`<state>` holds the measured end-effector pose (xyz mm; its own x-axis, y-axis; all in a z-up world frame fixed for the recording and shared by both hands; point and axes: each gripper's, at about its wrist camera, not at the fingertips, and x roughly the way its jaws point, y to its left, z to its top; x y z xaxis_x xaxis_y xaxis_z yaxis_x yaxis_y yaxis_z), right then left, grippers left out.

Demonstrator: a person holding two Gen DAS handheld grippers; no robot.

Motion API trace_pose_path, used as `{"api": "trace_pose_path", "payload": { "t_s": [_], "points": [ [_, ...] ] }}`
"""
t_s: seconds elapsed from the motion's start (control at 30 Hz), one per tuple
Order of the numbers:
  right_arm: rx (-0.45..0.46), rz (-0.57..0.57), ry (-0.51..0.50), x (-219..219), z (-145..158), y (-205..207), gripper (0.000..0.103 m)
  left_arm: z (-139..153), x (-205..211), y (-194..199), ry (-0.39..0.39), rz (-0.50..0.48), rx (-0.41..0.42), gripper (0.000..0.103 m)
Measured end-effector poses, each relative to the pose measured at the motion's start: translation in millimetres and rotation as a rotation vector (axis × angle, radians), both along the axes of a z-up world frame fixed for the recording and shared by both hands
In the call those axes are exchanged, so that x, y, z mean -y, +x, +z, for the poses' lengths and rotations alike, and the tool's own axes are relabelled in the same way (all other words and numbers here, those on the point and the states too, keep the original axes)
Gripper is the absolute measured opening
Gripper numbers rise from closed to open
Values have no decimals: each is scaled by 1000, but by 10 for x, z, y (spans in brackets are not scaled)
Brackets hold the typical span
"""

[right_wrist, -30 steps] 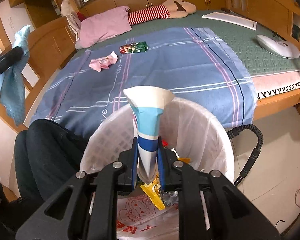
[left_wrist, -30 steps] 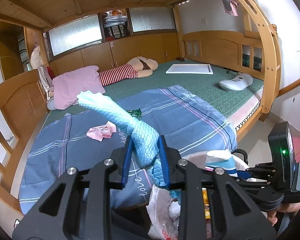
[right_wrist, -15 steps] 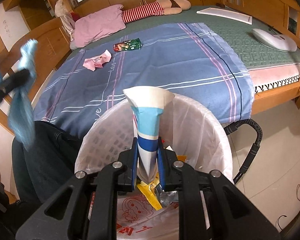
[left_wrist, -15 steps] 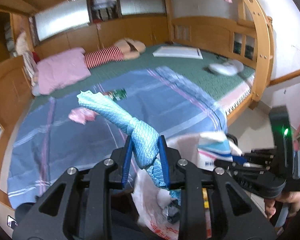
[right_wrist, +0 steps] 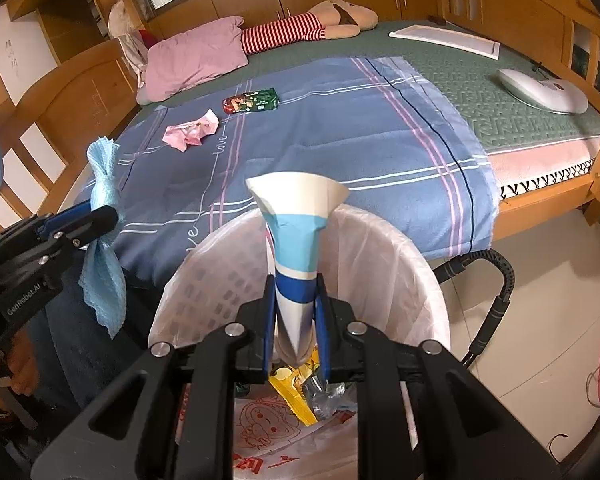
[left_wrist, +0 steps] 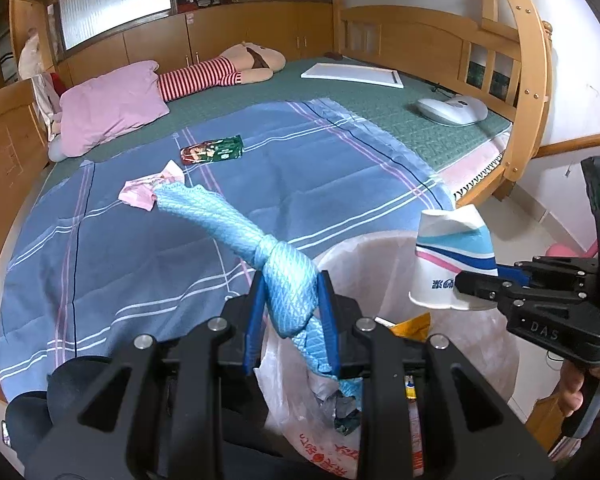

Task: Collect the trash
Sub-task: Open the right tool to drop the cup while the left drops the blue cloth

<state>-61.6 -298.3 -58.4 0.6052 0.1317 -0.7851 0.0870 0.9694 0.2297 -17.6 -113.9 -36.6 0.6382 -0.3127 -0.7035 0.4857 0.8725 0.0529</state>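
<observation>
In my left wrist view, my left gripper (left_wrist: pixel 292 316) is clamped on a knotted blue cloth (left_wrist: pixel 260 252) at lower centre, over the near rim of the lined trash basket (left_wrist: pixel 364 240); my right gripper (left_wrist: pixel 466 286) at right pinches a crushed paper cup (left_wrist: pixel 452 256) above the basket's open mouth. In my right wrist view, the cup (right_wrist: pixel 296 240) stands squeezed between closed fingers at centre, a pink wrapper (right_wrist: pixel 190 132) and green snack packet (right_wrist: pixel 252 102) lie on the blanket (right_wrist: pixel 340 128) at upper left, with bare floor (right_wrist: pixel 540 300) at right.

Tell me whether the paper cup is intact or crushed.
Crushed: the paper cup is pinched flat between the right hand-held gripper jaws, its rim flaring above.
</observation>
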Motion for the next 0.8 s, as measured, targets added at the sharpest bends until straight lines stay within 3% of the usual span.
{"api": "trace_pose_path", "payload": {
  "t_s": [0.27,0.33,0.4,0.53,0.67,0.77,0.8],
  "points": [
    [-40,34,-29,-98,-24,-5,27,-34,-12,-9,6,7,-14,27],
    [-46,31,4,-57,-41,-5,35,-28,-20,6,-1,7,-19,27],
    [-32,5,29,-2,-22,-14,61,-34,-35,20,-7,9,-25,27],
    [4,-56,41,121,58,-49,65,-97,-11,58,-7,-18,-61,27],
    [13,-118,67,276,71,-73,66,-353,250,-4,48,-235,-185,27],
    [17,-152,89,350,68,-86,66,-536,429,-142,155,-335,-183,30],
    [17,-159,91,365,65,-90,66,-569,461,-167,173,-352,-179,35]
  ]
}}
